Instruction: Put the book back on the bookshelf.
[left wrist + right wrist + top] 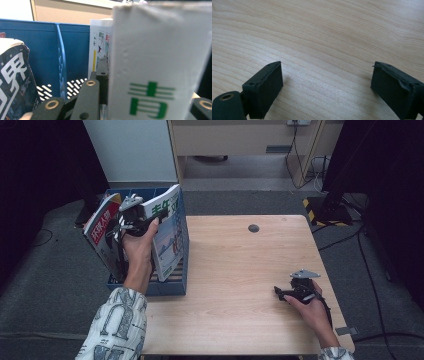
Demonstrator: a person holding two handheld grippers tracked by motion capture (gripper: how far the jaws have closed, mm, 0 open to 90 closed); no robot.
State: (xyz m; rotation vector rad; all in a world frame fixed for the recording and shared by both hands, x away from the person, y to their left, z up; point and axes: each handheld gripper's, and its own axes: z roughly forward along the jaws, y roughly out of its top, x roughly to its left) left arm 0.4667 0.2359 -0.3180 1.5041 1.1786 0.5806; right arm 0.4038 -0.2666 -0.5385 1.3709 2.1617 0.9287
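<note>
While the left gripper (131, 216) has its jaws closed on the white magazine with green lettering (167, 227), the magazine stands upright in the right-hand section of the blue file rack (184, 270) at the table's left edge. In the left gripper view its spine (160, 62) sits right between the jaws, so the grip looks firm and close to the top edge.

To do this step well, I would keep the magazine vertical and move it straight along the slot — tilting it risks catching the blue divider (61, 62) or the other printed sheet behind it (98, 47). A second magazine with a red title (102, 232) leans outward at the rack's left side, near the person's wrist; the forearm should stay clear so it does not tip out.

The right gripper (295, 292) rests low over the bare wooden table (240, 270), well apart from the rack, jaws spread wide with nothing between them — free to steady the rack if it shifts.
</note>
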